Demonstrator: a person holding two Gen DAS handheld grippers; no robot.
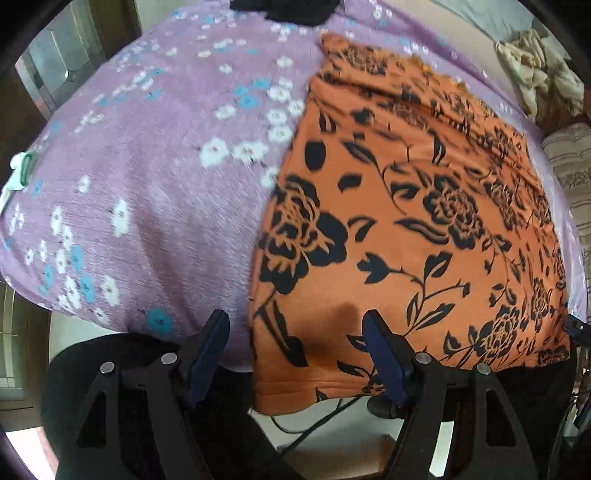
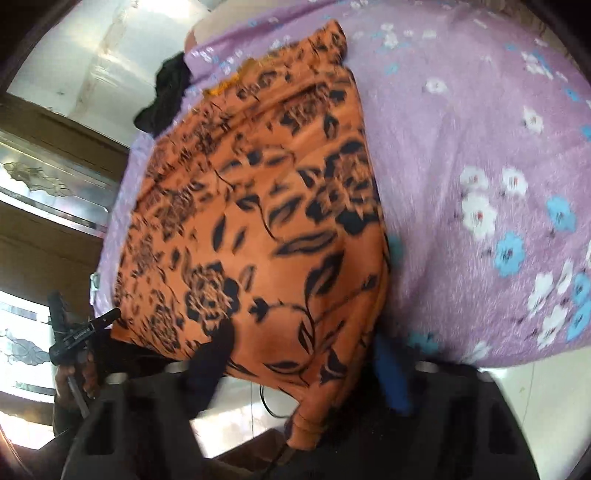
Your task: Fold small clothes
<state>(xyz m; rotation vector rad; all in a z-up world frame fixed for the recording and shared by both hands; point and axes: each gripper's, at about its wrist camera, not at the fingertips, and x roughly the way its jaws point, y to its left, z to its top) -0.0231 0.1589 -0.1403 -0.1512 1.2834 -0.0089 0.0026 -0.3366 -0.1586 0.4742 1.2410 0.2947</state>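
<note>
An orange garment with a black flower print [image 1: 406,221] lies spread on a purple floral blanket [image 1: 147,184]. Its near edge hangs over the blanket's front edge. My left gripper [image 1: 295,328] is open, its fingers astride the garment's near left corner and not closed on it. In the right wrist view the same garment [image 2: 258,221] fills the middle. My right gripper [image 2: 303,350] is open, its fingers either side of the garment's near right corner, with the cloth draped between them. The left gripper's tip [image 2: 74,332] shows at the garment's left edge.
A black cloth [image 1: 284,11] lies at the blanket's far edge. A crumpled beige cloth [image 1: 535,74] and a striped fabric [image 1: 569,166] lie at the right. A cable [image 1: 314,421] runs over the pale floor below the edge. A wooden cabinet with glass [image 2: 48,177] stands to the left.
</note>
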